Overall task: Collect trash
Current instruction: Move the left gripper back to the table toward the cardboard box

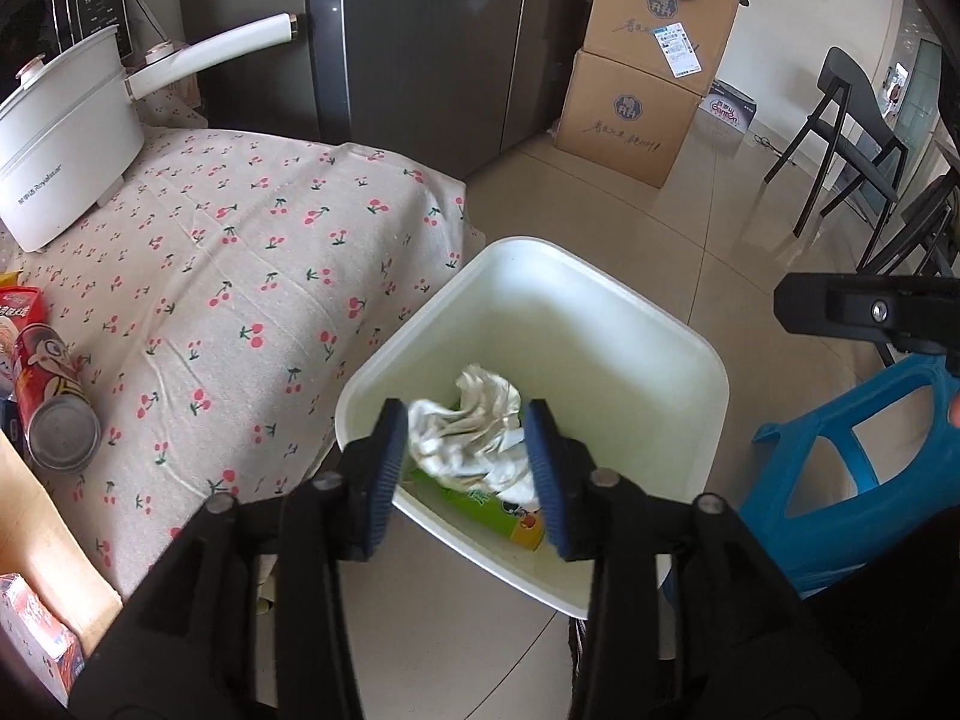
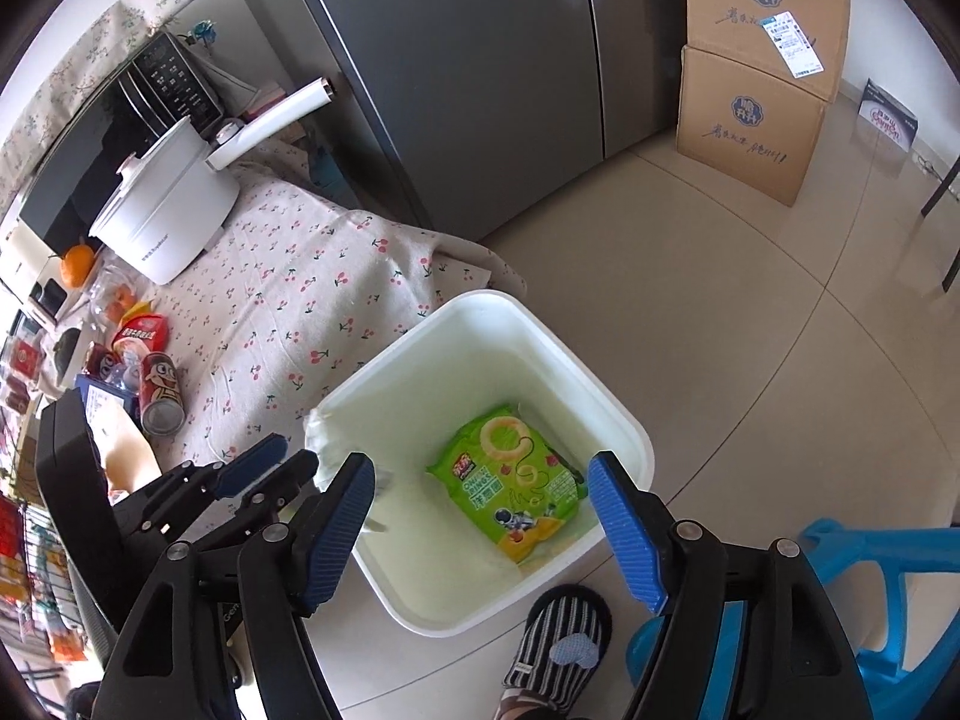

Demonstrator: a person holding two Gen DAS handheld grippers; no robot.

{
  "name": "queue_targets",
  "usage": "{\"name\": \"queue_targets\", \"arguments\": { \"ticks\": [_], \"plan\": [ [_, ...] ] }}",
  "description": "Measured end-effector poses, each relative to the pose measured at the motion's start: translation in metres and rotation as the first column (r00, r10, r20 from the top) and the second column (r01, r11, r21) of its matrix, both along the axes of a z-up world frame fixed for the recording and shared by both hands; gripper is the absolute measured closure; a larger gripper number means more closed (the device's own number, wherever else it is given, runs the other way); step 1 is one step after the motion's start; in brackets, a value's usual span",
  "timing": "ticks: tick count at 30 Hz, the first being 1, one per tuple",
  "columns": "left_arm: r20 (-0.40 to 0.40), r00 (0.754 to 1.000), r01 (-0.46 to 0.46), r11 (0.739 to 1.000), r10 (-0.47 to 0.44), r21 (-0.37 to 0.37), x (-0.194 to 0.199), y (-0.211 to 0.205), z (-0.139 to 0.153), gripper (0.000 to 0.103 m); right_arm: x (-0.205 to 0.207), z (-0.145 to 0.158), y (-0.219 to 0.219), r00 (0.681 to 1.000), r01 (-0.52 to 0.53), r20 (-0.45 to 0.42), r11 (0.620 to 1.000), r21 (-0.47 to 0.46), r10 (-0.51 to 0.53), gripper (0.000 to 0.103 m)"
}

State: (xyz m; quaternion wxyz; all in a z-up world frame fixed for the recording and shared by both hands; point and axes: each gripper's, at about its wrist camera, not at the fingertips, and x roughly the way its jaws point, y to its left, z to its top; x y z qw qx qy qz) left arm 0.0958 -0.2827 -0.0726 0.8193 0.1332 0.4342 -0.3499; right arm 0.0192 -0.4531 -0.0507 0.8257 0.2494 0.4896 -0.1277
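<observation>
A white trash bin (image 1: 660, 324) stands on the floor beside the table; it also shows in the right wrist view (image 2: 576, 372). A green snack bag (image 2: 516, 474) lies at its bottom. My left gripper (image 1: 474, 468) is shut on a crumpled white tissue (image 1: 474, 426) and holds it over the bin's near rim. In the right wrist view the left gripper (image 2: 264, 468) shows at the bin's left rim with the tissue (image 2: 321, 444) partly hidden. My right gripper (image 2: 486, 528) is open and empty above the bin.
A table with cherry-print cloth (image 1: 240, 276) holds a white pot (image 1: 66, 132), a red can (image 1: 54, 396) and snack packs. A blue stool (image 1: 852, 468), stacked cardboard boxes (image 1: 648, 72), a fridge (image 1: 420, 30), black chairs (image 1: 852, 132) and a slippered foot (image 2: 558, 648) surround the bin.
</observation>
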Motion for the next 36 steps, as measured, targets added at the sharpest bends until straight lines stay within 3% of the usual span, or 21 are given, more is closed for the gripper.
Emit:
{"name": "queue_targets", "arguments": {
  "ticks": [5, 8, 16, 24, 29, 36],
  "plan": [
    [0.012, 1.0, -0.018, 1.0, 0.018, 0.006, -0.002, 0.014, 0.006, 0.043, 0.004, -0.001, 0.004, 1.0, -0.015, -0.007, 1.0, -0.012, 0.014, 0.027],
    [0.046, 0.997, -0.055, 0.998, 0.054, 0.01, -0.004, 0.029, 0.014, 0.027, 0.006, -0.001, 0.008, 1.0, -0.023, -0.009, 1.0, -0.019, 0.023, 0.027],
    [0.07, 0.989, -0.131, 0.991, 0.13, 0.004, -0.003, 0.073, 0.032, 0.02, 0.017, 0.005, 0.027, 0.998, -0.058, -0.006, 0.997, -0.046, 0.058, 0.025],
    [0.124, 0.969, -0.222, 0.973, 0.214, 0.06, -0.005, 0.132, 0.048, 0.007, 0.036, 0.01, 0.066, 0.989, -0.147, -0.016, 0.985, -0.09, 0.146, 0.022],
    [0.083, 0.946, -0.321, 0.943, 0.314, 0.086, 0.006, 0.181, 0.049, 0.005, 0.052, 0.009, 0.093, 0.979, -0.203, -0.035, 0.973, -0.108, 0.201, 0.022],
    [-0.001, 0.912, -0.409, 0.911, 0.41, 0.046, 0.03, 0.252, 0.032, 0.005, 0.067, 0.007, 0.124, 0.966, -0.257, -0.046, 0.96, -0.113, 0.253, 0.021]
  ]
}}
